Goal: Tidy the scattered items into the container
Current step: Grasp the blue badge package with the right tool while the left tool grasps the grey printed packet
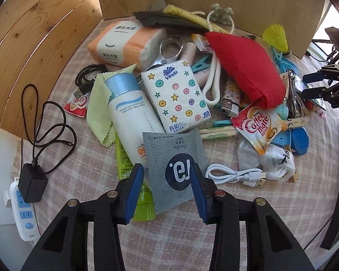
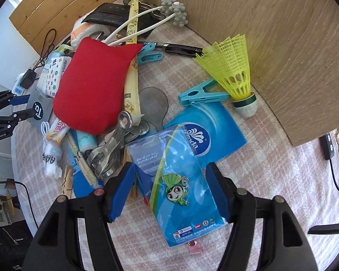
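You see a grey striped packet (image 1: 174,171) lying flat low in the middle, and a shiny blue badge card (image 2: 180,189) lying flat too.

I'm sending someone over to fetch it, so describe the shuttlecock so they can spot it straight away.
Find the tall wooden board standing at the back of the pink checked cloth. At its foot, beside a turquoise clothes peg, lies the shuttlecock. It is the only thing with a bright yellow mesh skirt, ending in a white tip with a green band.
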### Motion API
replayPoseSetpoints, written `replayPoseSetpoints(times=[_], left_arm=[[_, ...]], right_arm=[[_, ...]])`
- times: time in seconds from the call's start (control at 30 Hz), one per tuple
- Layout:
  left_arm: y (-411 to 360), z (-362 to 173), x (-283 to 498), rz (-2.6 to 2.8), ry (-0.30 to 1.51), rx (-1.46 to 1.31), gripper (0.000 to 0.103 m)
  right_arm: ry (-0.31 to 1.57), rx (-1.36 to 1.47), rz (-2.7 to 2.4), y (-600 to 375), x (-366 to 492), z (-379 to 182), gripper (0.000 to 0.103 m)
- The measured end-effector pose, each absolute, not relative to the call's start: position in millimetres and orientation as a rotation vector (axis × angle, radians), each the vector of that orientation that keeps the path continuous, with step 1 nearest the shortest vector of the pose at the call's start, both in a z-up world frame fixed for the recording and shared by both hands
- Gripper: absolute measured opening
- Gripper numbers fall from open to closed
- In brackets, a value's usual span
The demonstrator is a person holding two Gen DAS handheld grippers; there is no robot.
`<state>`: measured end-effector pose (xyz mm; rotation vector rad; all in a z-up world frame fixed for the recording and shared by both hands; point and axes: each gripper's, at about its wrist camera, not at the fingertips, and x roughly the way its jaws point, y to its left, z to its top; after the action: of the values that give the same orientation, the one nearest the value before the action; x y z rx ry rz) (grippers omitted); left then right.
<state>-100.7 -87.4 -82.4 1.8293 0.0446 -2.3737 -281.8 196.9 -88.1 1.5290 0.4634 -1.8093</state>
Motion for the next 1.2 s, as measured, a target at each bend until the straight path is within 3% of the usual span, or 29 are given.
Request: replayPoseSetpoints(times=[0.13,0.4,0.67,0.77,1.2], left_arm=[[-85.9,-83.2,-101.4,-2.38,0.046,1.833,0.032],[-86.1,-81.9,-102.0,-2.385,0.04,1.823,0.009],[-78.5,-79.5,-99.4,-2.389,0.04,1.813,0.004],[-78.0,-79.4,-99.2,-2.391,0.046,1.807,0.003],[-71.2,-59.2,-83.6,-2.421,0.067,1.771,0.001]], right_arm=[[0.447,1.537,-1.808,199.8,-284.9,-88.5,0.064],[0.44,1.575,-1.763,206.3,-288.9,-90.3,0.065],[0.388,1.584,-1.75,198.2,-288.9,-96.3,0.064],[0.397,1.585,-1.764,197.1,-289.0,-98.3,0.059],[0.275,1.537,-1.82,214.9,-263.2,-67.1,0.053]])
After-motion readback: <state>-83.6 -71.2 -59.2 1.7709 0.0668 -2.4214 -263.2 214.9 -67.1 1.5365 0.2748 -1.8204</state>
